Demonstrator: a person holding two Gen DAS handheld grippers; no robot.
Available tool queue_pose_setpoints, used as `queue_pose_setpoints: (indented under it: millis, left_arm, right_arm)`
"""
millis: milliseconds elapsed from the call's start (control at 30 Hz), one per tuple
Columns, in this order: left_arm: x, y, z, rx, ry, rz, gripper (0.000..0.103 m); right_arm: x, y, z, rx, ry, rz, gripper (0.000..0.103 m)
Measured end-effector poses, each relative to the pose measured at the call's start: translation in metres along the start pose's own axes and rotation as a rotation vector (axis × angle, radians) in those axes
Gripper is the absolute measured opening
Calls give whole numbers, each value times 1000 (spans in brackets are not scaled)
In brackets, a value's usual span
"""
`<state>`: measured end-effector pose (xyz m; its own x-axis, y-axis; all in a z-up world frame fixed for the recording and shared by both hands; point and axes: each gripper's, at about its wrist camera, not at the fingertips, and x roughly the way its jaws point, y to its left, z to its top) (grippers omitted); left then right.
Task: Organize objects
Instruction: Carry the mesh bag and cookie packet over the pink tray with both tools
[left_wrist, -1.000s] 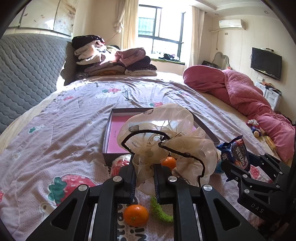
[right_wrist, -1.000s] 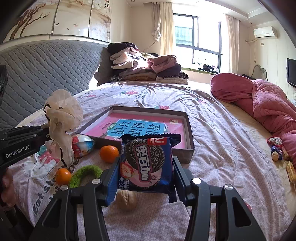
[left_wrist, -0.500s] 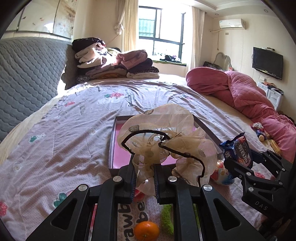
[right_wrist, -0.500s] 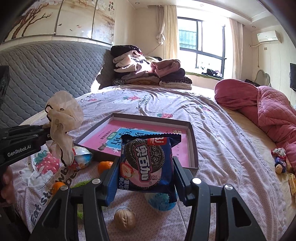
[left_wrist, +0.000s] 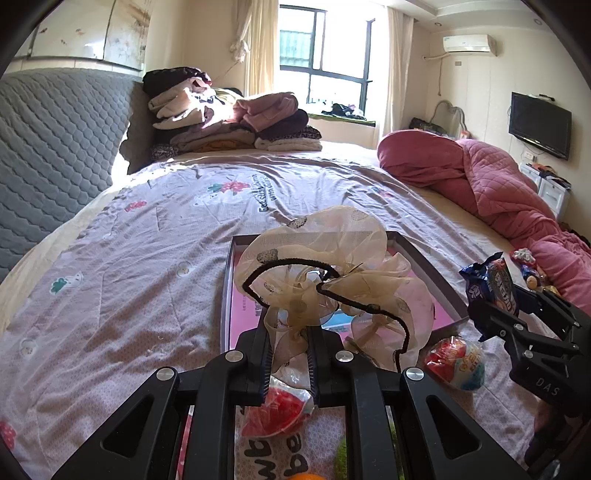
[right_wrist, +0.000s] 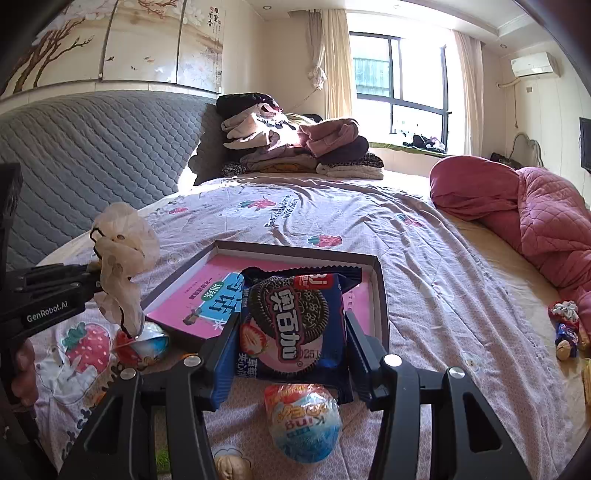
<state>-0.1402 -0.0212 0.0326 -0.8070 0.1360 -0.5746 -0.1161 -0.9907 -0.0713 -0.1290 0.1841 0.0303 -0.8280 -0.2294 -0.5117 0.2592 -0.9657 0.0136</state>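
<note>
Counting: two toy eggs (right_wrist: 303, 424) | one tray (right_wrist: 382, 295) | one walnut (right_wrist: 229, 467)

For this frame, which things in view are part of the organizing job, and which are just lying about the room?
Part of the job:
- left gripper, shut on the gauze hair bow
- right gripper, holding the cookie packet
- shallow box
- egg-shaped treats
- walnut

Lying about:
- folded clothes
- pink quilt
- television

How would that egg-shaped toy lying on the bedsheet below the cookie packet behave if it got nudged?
The egg toy is rounded and lies on its side, so it would probably roll or wobble off. Its wrapper looks glossy, likely slippery. The soft wrinkled bedsheet may stop it quickly.
</note>
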Motion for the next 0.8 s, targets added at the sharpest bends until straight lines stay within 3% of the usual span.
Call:
queue_pose_setpoints:
  millis: [567, 800]
  left_arm:
    - [48, 5, 19, 7, 53, -5, 16]
    - [69, 11, 25, 2, 91, -12, 16]
  right_arm:
    - [35, -15, 14, -32, 35, -3, 52]
    - [60, -29, 16, -17, 104, 15, 52]
